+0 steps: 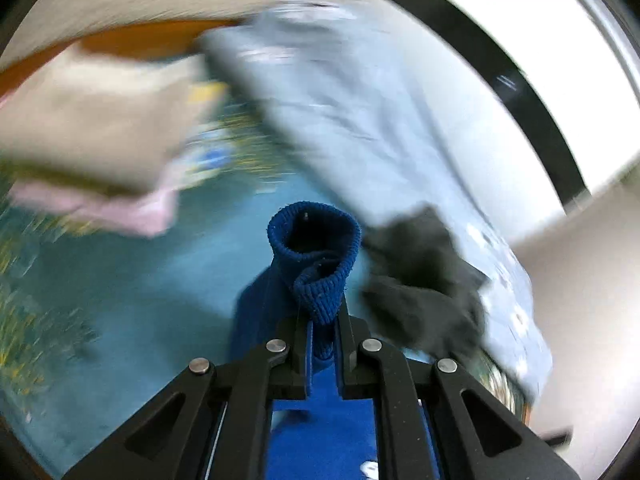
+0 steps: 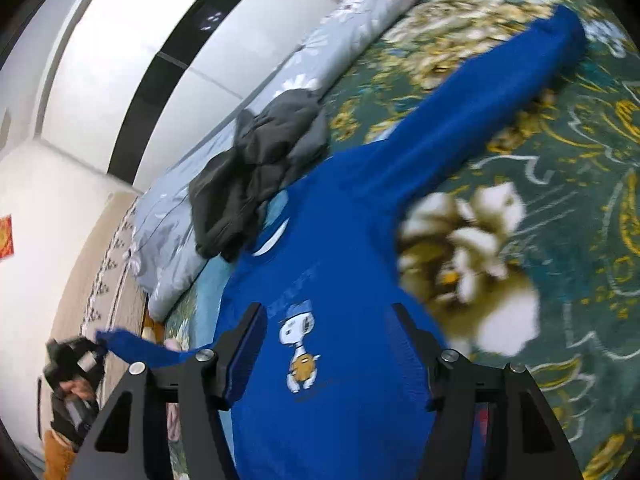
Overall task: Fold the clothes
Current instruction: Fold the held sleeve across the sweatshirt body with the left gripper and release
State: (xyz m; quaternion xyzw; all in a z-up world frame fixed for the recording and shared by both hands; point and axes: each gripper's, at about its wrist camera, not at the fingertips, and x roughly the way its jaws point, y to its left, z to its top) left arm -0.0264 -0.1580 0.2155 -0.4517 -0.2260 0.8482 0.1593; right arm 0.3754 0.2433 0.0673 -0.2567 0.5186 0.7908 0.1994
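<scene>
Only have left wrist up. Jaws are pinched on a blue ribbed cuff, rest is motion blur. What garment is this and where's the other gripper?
Observer: It's a blue sweater with a cartoon dog print on the chest, lying on a green floral bedspread.
Operator: Right gripper holding anything?
Observer: No. The right gripper has its jaws wide open over the sweater's chest, gripping nothing.
Operator: The other sleeve?
Observer: Stretched out flat, away from the right gripper, toward the far side of the bedspread; its cuff is free.
Operator: That dark lump near my cuff?
Observer: A crumpled dark grey garment beside the sweater's collar, partly on a light blue floral quilt.
</scene>
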